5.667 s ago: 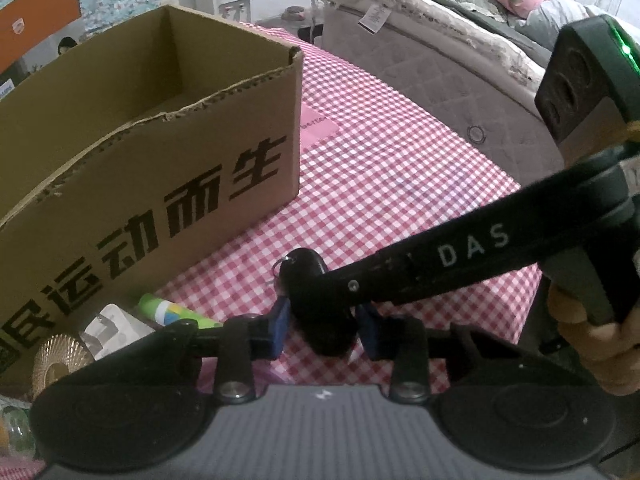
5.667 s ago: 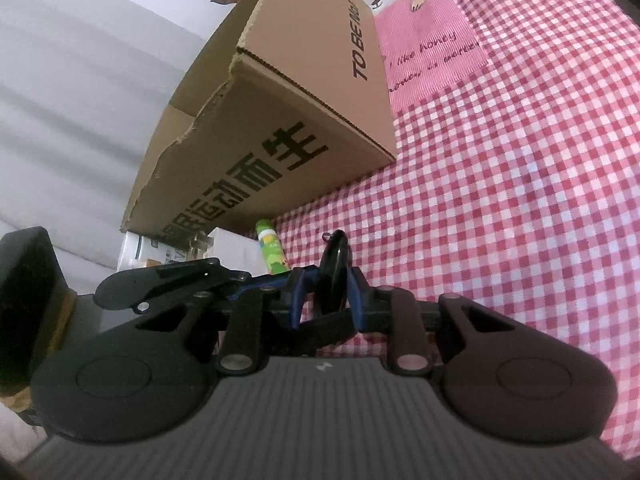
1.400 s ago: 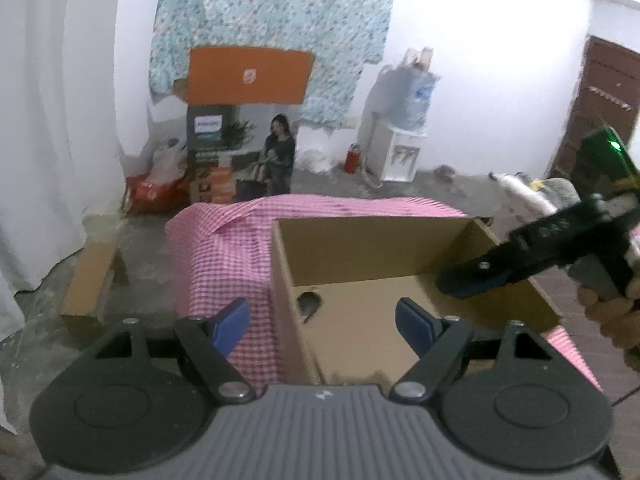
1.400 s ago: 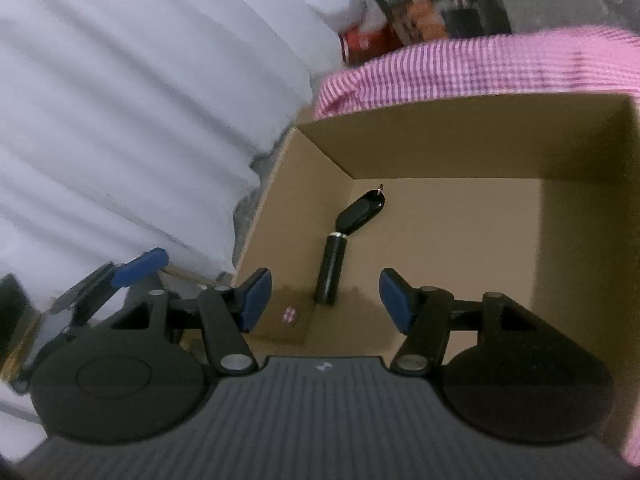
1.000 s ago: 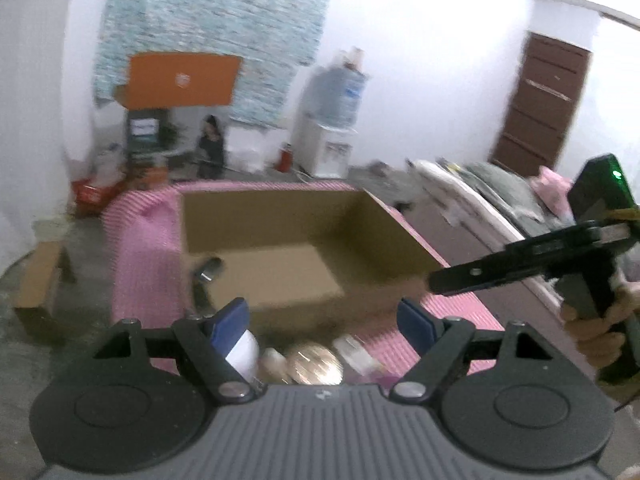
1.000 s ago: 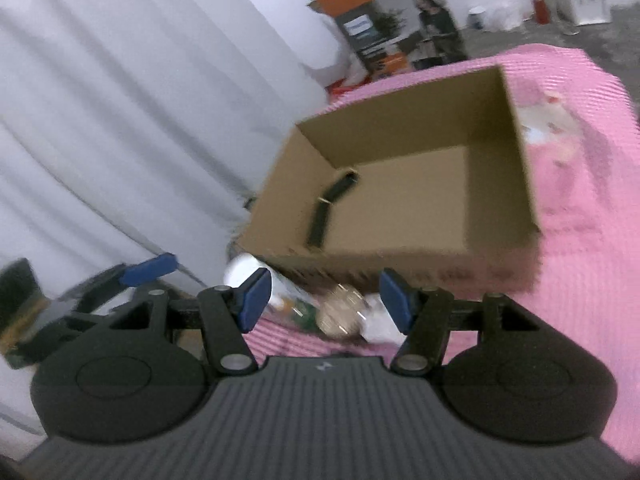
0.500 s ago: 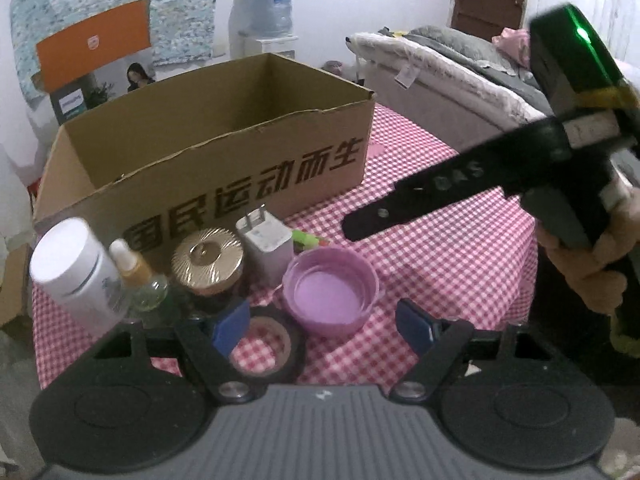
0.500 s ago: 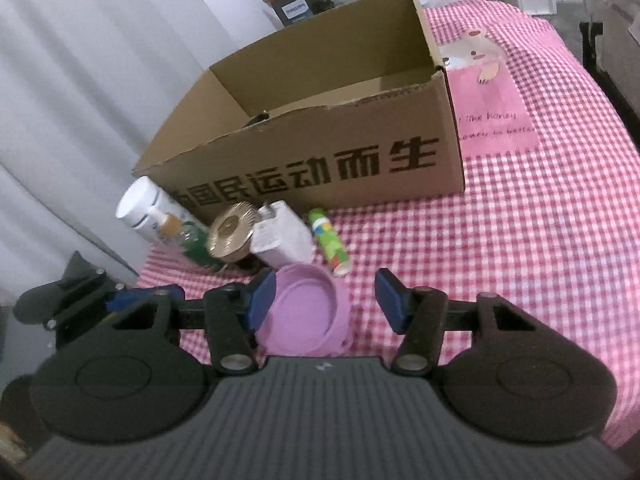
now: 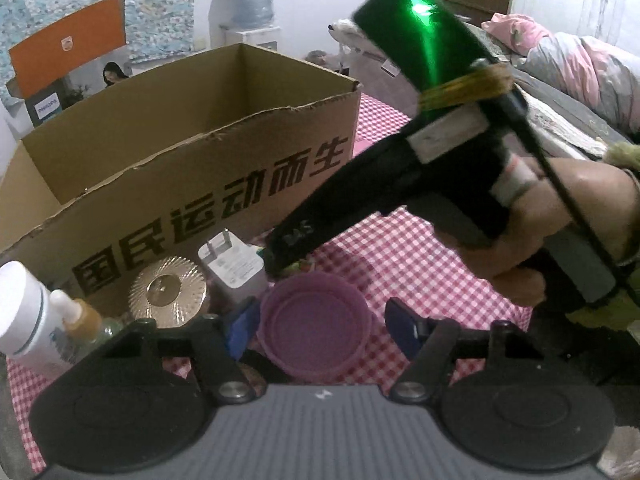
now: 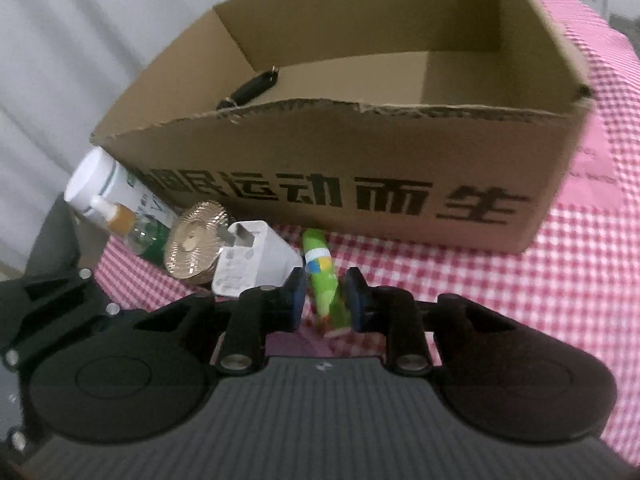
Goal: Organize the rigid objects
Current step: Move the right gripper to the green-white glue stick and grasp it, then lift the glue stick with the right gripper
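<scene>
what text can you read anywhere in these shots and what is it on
"国民运动而生": black print on the front of the cardboard box, seen from both wrists.
"PHILIPS": appears on the blue carton in the background, small and soft.
"DAS": faint on the right gripper body, partly blurred.
White bottle, green tube, white charger, pink cloth patch: print too blurred to read.

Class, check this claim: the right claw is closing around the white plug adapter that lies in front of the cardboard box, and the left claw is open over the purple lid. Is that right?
One thing is wrong. The right claw brackets the green tube, not the white plug adapter beside it, as the right wrist view shows. The rest stands: it lies before the cardboard box, and the left claw is open over the purple lid.
</scene>
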Available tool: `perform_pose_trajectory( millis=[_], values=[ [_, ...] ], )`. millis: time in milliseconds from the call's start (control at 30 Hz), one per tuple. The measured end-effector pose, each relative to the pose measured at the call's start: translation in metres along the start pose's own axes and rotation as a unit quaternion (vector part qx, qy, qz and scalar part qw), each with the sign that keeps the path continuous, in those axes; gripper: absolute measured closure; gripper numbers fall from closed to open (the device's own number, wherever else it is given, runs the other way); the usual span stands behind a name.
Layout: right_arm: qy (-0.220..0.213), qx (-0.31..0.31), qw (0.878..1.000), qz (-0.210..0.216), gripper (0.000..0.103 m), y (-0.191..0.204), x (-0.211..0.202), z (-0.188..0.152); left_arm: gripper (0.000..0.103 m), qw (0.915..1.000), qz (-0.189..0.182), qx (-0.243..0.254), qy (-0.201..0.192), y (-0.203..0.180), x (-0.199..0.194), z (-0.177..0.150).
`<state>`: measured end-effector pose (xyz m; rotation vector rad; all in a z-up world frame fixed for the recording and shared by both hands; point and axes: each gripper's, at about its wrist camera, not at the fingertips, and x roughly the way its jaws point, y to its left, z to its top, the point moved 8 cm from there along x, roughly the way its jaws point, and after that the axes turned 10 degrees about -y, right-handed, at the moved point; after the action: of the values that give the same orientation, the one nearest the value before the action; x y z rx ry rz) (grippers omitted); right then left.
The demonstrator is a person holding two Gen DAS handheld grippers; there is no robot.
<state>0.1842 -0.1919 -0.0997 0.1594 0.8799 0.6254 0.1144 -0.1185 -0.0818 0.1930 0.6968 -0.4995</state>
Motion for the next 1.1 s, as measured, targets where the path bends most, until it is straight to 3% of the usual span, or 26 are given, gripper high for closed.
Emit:
perform_pose_trajectory(
  millis=[267, 667, 700, 867, 1100],
  values=[
    [0.0, -0.005, 1.0, -0.014, 0.089, -0.007, -0.002, 0.003, 0.033, 0.9999, -0.007, -0.002, -0.011, -0.005, -0.004, 0.004],
    [-0.008, 0.124, 0.992, -0.02, 0.089, -0.056, -0.065, -0.048, 0.035, 0.9955, -0.094, -0.004, 0.013, -0.051, 0.011, 0.007],
    [-0.009, 0.131, 0.991, -0.019, 0.089, -0.058, -0.069, -0.053, 0.04, 0.9953, -0.095, -0.001, 0.016, -0.055, 0.015, 0.007],
    [-0.012, 0.148, 0.989, -0.01, 0.089, -0.066, -0.084, -0.069, 0.045, 0.9931, -0.106, -0.007, 0.049, -0.07, 0.038, 0.005],
    [-0.012, 0.152, 0.988, 0.007, 0.089, -0.068, -0.088, -0.071, 0.046, 0.9926, -0.091, -0.012, 0.079, -0.074, 0.06, 0.005]
  ],
)
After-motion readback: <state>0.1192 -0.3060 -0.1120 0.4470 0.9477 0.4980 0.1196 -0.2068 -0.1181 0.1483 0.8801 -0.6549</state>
